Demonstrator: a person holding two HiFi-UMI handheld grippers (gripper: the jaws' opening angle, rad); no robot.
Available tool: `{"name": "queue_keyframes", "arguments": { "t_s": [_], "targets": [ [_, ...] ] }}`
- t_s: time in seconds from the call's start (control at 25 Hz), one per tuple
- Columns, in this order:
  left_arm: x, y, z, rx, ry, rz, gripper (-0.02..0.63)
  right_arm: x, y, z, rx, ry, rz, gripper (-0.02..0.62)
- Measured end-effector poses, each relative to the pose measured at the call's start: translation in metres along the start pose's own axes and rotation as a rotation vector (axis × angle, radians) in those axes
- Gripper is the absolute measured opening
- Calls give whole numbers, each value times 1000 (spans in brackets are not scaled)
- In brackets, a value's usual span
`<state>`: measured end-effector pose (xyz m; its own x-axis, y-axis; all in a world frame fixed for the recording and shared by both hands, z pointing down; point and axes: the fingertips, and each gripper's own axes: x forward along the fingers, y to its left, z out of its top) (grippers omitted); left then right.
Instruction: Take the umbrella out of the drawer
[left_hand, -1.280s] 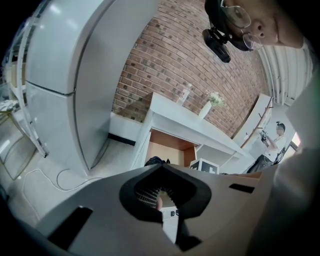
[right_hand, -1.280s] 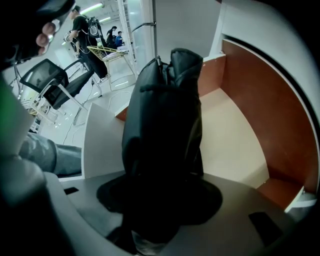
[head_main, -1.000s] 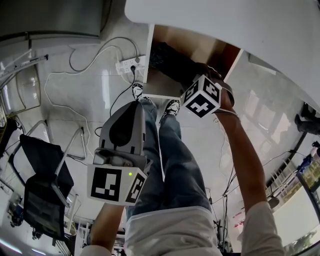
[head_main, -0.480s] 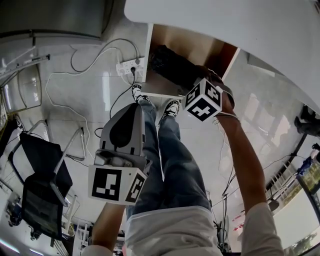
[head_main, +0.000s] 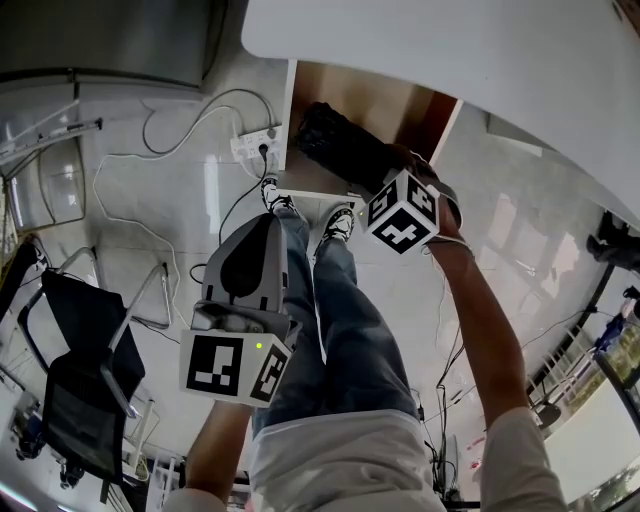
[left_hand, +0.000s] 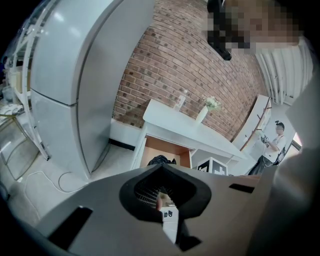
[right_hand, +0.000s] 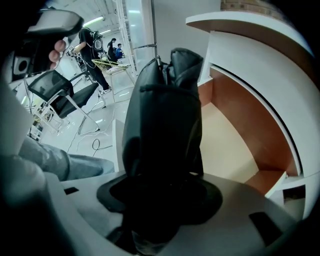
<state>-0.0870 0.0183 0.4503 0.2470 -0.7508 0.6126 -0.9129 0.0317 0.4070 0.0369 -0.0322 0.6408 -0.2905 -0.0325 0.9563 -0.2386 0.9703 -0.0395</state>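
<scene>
A black folded umbrella (right_hand: 162, 125) stands up between the jaws of my right gripper (right_hand: 160, 200), which is shut on its lower end. In the head view that gripper (head_main: 403, 208) hangs over the front of the open wooden drawer (head_main: 390, 105), and the umbrella (head_main: 345, 150) lies slanted across the drawer's left part. The drawer's bare floor and brown side wall (right_hand: 225, 145) show to the umbrella's right. My left gripper (head_main: 250, 265) hovers well in front of the drawer, above the floor, shut with nothing in it. From the left gripper view the drawer (left_hand: 150, 152) and umbrella (left_hand: 161, 161) are far off.
The drawer sits under a white table (head_main: 450, 50). A power strip with cables (head_main: 258, 140) lies on the floor at the drawer's left. The person's legs (head_main: 340, 300) stand before the drawer. A black chair (head_main: 85, 370) is at the left, a grey fridge (left_hand: 75, 75) beyond.
My right gripper has risen slightly with the umbrella in it, and more of the umbrella shows in the drawer. The left gripper has stayed where it was.
</scene>
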Motion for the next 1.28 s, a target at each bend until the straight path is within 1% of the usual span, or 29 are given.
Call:
{"name": "queue_keyframes", "arguments": {
  "t_s": [0.2, 0.44, 0.68, 0.8, 0.96, 1.12, 1.28],
  "targets": [
    [-6, -7, 8, 8, -7, -11, 17, -11, 7, -3, -7, 11, 4, 241],
    [-13, -13, 21, 14, -20, -4, 17, -29, 3, -2, 15, -4, -4, 241],
    [-24, -18, 26, 11, -27, -2, 17, -46, 4, 1, 28, -16, -19, 242],
    [-29, -18, 29, -1, -31, 4, 17, -57, 3, 0, 32, -16, -38, 242],
    [-40, -27, 32, -11, -29, 7, 17, -79, 6, -3, 56, -24, -36, 242],
    [-52, -36, 40, -18, -35, 7, 17, -98, 6, -2, 53, -32, -42, 242],
    [-61, -47, 38, -25, -27, 7, 17, -114, 8, -3, 54, -42, -45, 242]
  ]
}}
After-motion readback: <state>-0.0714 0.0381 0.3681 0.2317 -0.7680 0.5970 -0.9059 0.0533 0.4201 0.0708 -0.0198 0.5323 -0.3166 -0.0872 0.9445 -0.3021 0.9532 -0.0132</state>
